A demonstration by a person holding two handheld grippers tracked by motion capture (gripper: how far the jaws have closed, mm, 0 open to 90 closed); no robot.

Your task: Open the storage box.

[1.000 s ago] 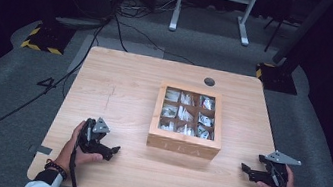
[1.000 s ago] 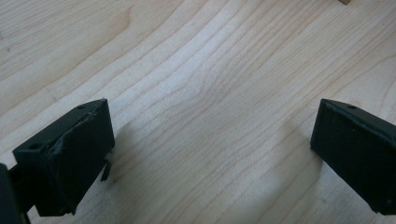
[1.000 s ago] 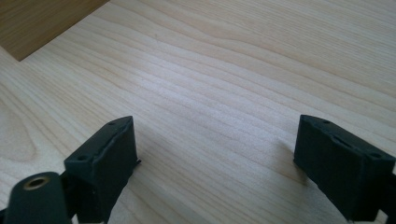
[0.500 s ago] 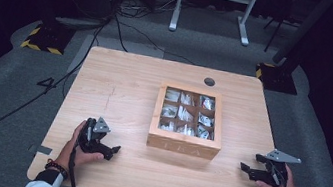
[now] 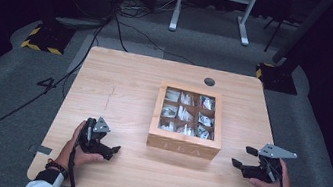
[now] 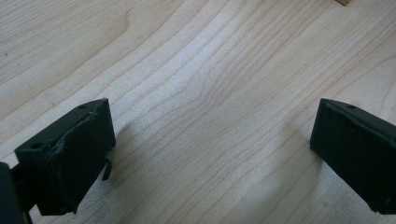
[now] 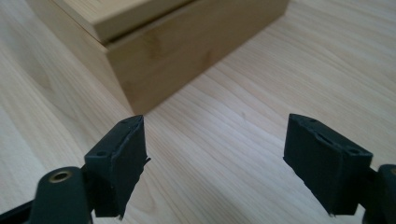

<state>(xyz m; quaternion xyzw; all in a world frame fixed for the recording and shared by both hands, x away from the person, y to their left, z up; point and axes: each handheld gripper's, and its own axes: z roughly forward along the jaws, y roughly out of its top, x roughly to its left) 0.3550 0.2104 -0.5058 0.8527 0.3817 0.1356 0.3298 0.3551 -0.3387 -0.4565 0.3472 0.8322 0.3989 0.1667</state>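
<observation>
A wooden tea box [image 5: 187, 120] with a clear lid sits right of the table's middle, several packets showing in its compartments. Its corner [image 7: 135, 56] lies just ahead of my right gripper in the right gripper view. My left gripper [image 5: 108, 147] rests near the front left of the table, held by a hand, jaws apart with nothing between them. In the left gripper view its jaws [image 6: 212, 154] stand wide over bare wood. My right gripper [image 5: 240, 164] sits at the front right, open and empty, a short way from the box's right front corner.
The light wooden table [image 5: 119, 91] has a round cable hole [image 5: 209, 81] at the back. Cables trail over the grey floor to the left. A white stand [image 5: 214, 0] is behind the table, and yellow-black striped bases [image 5: 41, 38] sit at both back corners.
</observation>
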